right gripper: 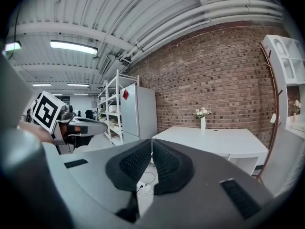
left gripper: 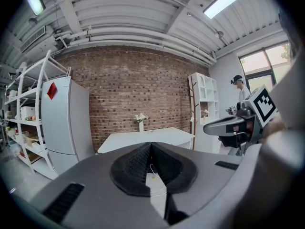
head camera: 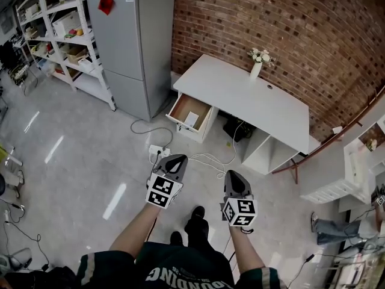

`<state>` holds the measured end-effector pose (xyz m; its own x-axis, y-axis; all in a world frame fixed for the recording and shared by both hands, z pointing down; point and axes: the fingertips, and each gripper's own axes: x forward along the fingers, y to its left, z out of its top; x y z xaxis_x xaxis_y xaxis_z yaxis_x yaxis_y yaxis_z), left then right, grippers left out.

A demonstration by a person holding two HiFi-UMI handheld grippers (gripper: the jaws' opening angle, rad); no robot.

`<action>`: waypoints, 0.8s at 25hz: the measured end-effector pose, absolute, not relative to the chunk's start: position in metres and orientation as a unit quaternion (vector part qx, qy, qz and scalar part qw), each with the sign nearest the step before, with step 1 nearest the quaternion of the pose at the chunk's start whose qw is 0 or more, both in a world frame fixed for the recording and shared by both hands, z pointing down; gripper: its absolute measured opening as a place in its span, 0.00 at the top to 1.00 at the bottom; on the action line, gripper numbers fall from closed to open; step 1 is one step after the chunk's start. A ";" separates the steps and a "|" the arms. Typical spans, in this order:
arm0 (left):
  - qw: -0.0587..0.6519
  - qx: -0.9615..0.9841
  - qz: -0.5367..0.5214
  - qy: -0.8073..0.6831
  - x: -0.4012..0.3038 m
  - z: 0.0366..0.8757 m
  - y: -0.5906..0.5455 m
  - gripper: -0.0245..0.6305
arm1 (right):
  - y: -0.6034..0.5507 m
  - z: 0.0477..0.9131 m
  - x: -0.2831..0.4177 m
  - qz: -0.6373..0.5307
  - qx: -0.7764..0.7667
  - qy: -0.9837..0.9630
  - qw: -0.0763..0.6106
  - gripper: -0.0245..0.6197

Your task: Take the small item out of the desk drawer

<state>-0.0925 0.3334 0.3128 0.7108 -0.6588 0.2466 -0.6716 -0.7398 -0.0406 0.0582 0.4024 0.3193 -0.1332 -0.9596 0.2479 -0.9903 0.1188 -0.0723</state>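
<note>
A white desk (head camera: 240, 95) stands against the brick wall, and its left drawer (head camera: 191, 114) is pulled out. A small white item (head camera: 190, 119) lies on the drawer's brown bottom. My left gripper (head camera: 174, 161) and right gripper (head camera: 236, 183) hang side by side over the floor, well short of the desk. Both are shut with nothing between the jaws. In the left gripper view the left gripper (left gripper: 151, 147) points at the desk (left gripper: 147, 138). The right gripper (right gripper: 151, 144) likewise faces the desk (right gripper: 214, 140), its pads (right gripper: 164, 163) pressed together.
A grey fridge (head camera: 133, 41) stands left of the desk, with metal shelving (head camera: 60, 35) beyond it. A power strip (head camera: 159, 152) and white cables (head camera: 210, 159) lie on the floor before the drawer. A vase of flowers (head camera: 257, 65) stands on the desktop. A white shelf unit (head camera: 355, 161) is at right.
</note>
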 end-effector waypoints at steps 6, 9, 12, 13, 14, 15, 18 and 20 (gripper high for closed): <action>0.031 0.924 0.128 -0.359 -0.089 0.320 0.308 0.94 | 0.375 0.328 0.060 0.117 0.654 -0.745 0.068 0.92; 0.034 0.923 0.133 -0.360 -0.086 0.323 0.293 0.94 | 0.358 0.331 0.060 0.120 0.651 -0.747 0.069 0.92; 0.035 0.922 0.135 -0.362 -0.084 0.326 0.274 0.94 | 0.337 0.333 0.062 0.120 0.648 -0.749 0.069 0.92; 0.036 0.921 0.136 -0.363 -0.083 0.328 0.267 0.94 | 0.329 0.334 0.063 0.121 0.647 -0.749 0.069 0.92; 0.037 0.920 0.139 -0.364 -0.082 0.330 0.260 0.94 | 0.322 0.335 0.064 0.122 0.646 -0.751 0.070 0.92; 0.038 0.920 0.141 -0.364 -0.080 0.332 0.253 0.94 | 0.314 0.336 0.065 0.122 0.644 -0.752 0.071 0.92; 0.042 0.917 0.143 -0.370 -0.076 0.334 0.232 0.94 | 0.290 0.337 0.069 0.121 0.638 -0.757 0.075 0.92; 0.045 0.916 0.142 -0.373 -0.074 0.333 0.218 0.94 | 0.276 0.336 0.071 0.120 0.635 -0.759 0.077 0.92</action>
<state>-0.0737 0.2182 0.3332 0.6811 -0.6713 0.2924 -0.6965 -0.7172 -0.0242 0.0708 0.2759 0.3363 -0.1812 -0.9457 0.2698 -0.9828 0.1641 -0.0849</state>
